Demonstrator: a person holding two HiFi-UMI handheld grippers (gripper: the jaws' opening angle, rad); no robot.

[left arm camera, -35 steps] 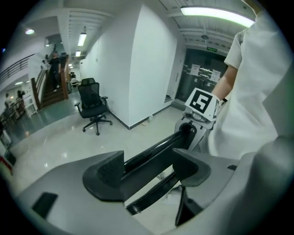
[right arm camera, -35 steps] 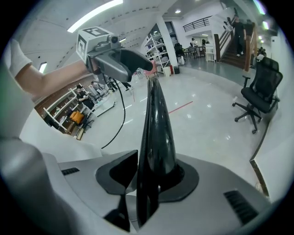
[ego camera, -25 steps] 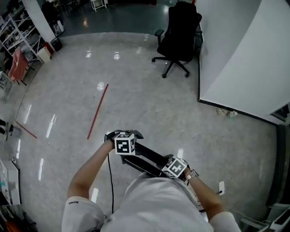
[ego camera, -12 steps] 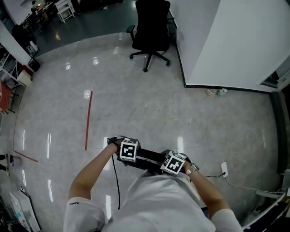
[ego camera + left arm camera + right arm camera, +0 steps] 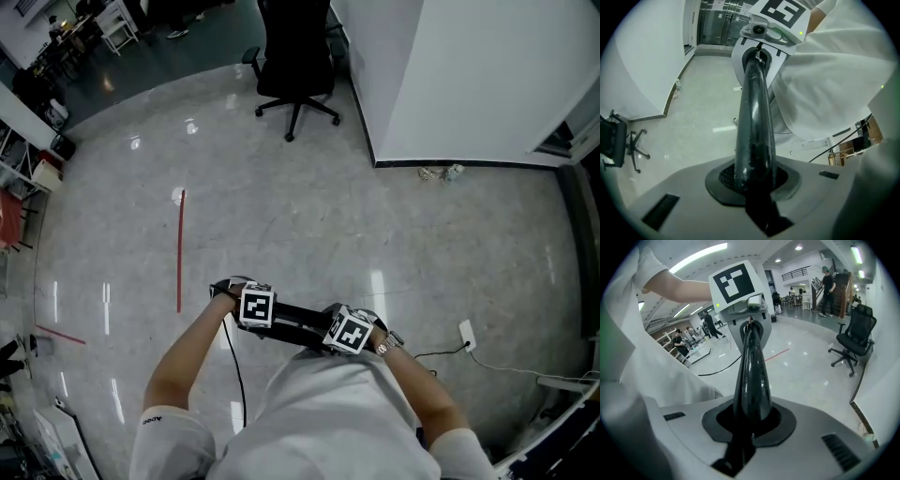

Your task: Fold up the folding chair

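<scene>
Jaws of the left gripper (image 5: 254, 309), just closed down, pinch the left part of the folding chair's black bar (image 5: 292, 322); the right gripper (image 5: 349, 331), likewise just closing, pinches its right part. Only the gripper views show these pinches.

Glossy floor (image 5: 281, 216), red stripe (image 5: 180, 248), office chair (image 5: 295, 47)

Bright, even indoor light. The ceiling lamps (image 5: 698, 256) glare as white patches on the glossy floor (image 5: 300, 225), one at the red line's (image 5: 180, 248) far end, others right of it. Both gripper views warp at dark rounded edges (fisheye), nearest parts soft.
</scene>
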